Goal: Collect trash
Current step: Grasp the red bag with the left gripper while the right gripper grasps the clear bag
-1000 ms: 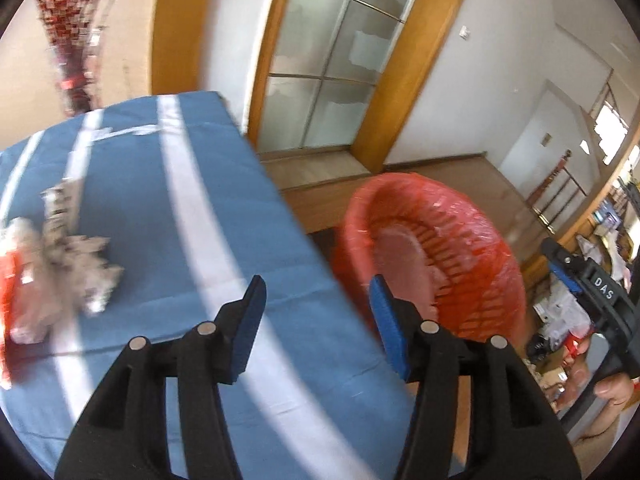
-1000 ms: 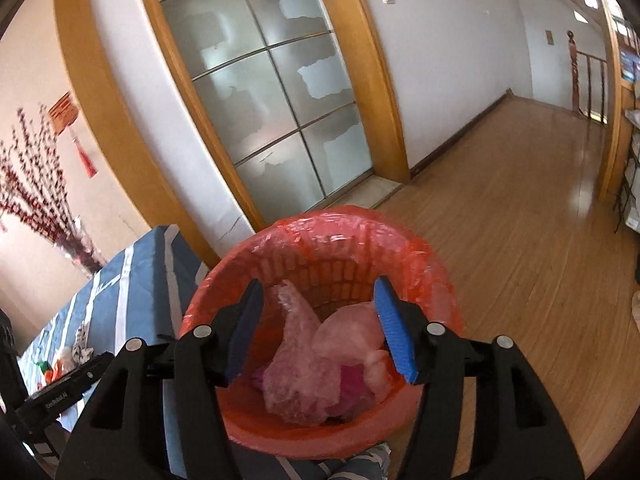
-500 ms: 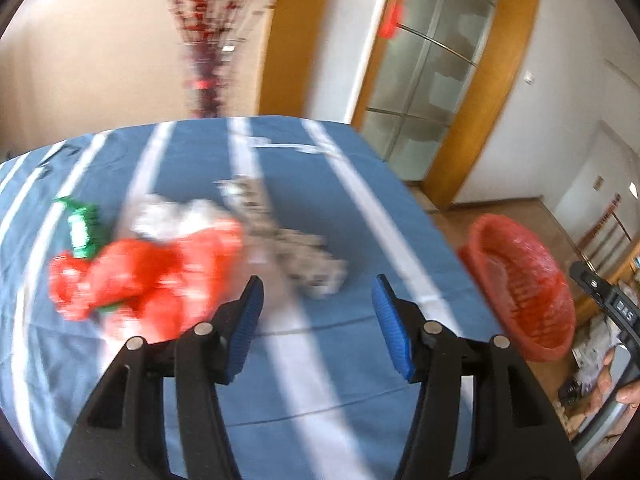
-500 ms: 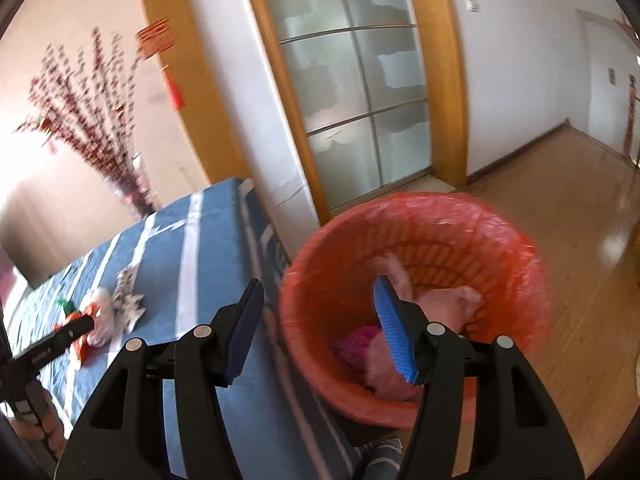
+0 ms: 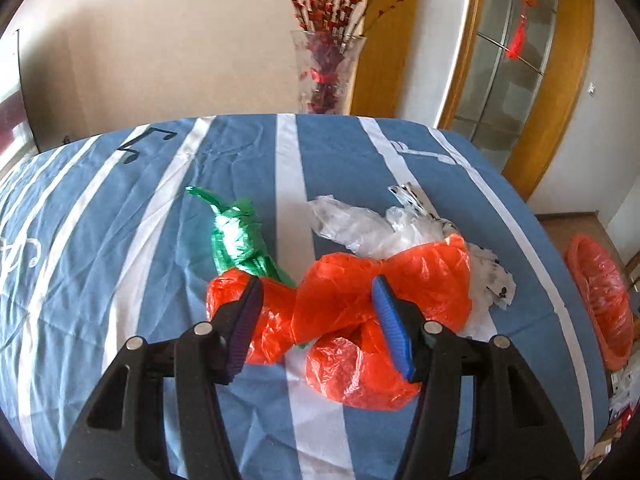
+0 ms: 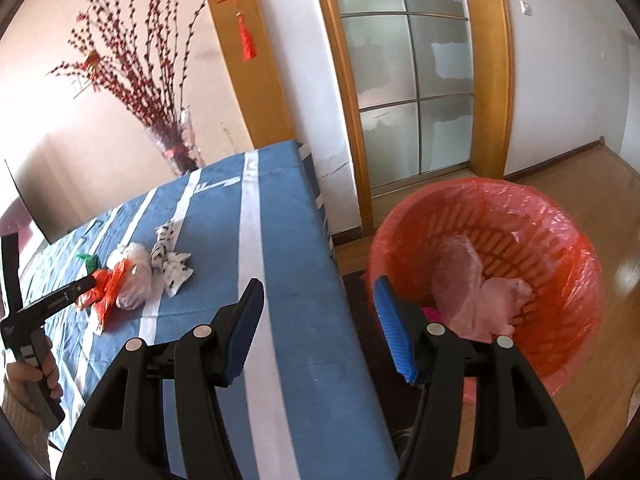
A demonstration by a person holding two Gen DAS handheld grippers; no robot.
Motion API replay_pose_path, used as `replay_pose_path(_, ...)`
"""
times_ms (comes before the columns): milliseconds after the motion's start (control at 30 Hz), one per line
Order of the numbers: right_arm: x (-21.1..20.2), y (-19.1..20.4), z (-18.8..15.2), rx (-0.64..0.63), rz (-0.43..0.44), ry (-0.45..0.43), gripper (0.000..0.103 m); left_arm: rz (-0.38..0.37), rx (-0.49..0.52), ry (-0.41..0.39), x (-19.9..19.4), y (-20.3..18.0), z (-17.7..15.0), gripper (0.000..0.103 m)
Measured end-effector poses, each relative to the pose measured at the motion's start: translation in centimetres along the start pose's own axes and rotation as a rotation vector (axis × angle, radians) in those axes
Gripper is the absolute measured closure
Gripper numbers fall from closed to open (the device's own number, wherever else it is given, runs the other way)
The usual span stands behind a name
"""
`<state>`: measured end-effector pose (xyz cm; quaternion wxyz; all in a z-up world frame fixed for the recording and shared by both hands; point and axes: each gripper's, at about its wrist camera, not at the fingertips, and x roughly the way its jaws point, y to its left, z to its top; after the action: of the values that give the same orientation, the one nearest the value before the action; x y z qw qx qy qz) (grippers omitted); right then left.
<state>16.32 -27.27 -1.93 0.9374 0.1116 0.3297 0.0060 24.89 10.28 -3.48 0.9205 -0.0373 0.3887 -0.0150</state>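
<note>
Black plastic tongs [image 5: 318,326] with ribbed blue pads [image 5: 394,336], silver pivot screws [image 5: 203,327].

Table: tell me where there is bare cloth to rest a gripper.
Bare cloth on the table runs between the spotted wrapper and the edge by the red bin. Crowded: orange bags, green wrapper and clear bag, under the open left gripper.

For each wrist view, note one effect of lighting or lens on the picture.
Left wrist view: fisheye bends the striped tablecloth edge into an arc; red bag shows glossy highlights. Right wrist view: glare on the wooden floor; door frame curves.
</note>
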Motion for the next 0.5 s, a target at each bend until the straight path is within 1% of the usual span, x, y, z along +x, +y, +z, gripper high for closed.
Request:
replay_pose_path(100,0.3,0.7,-0.1,-0.009,0.004,0.011,0.045,-0.002,0.038,0.009,0.5,-0.9,-0.2,0.047)
replay_pose_path(200,0.6,1.2,-0.2,-0.019,0.008,0.022,0.045,-0.03,0.055,0.026,1.0,-1.5,-0.5,0.047)
replay_pose_path(300,0.9,1.7,-0.4,-0.028,0.011,0.034,0.045,-0.041,0.087,0.043,1.5,-2.4,-0.9,0.049)
replay_pose_path(367,1.0,2.1,-0.4,-0.03,0.016,0.041,0.045,-0.045,0.096,0.06,1.8,-2.8,-1.2,0.053)
replay_pose_path(400,1.1,2.3,-0.5,-0.034,0.019,0.045,0.045,-0.048,0.094,0.069,1.9,-2.8,-1.3,0.057)
replay_pose_path(433,1.2,2.4,-0.5,-0.037,0.021,0.047,0.045,-0.05,0.084,0.069,2.0,-2.7,-1.3,0.062)
replay_pose_path(467,1.2,2.5,-0.5,-0.039,0.023,0.048,0.045,-0.055,0.076,0.067,2.0,-2.6,-1.2,0.064)
replay_pose_path(500,1.2,2.7,-0.5,-0.042,0.026,0.051,0.045,-0.062,0.07,0.064,1.9,-2.6,-1.2,0.068)
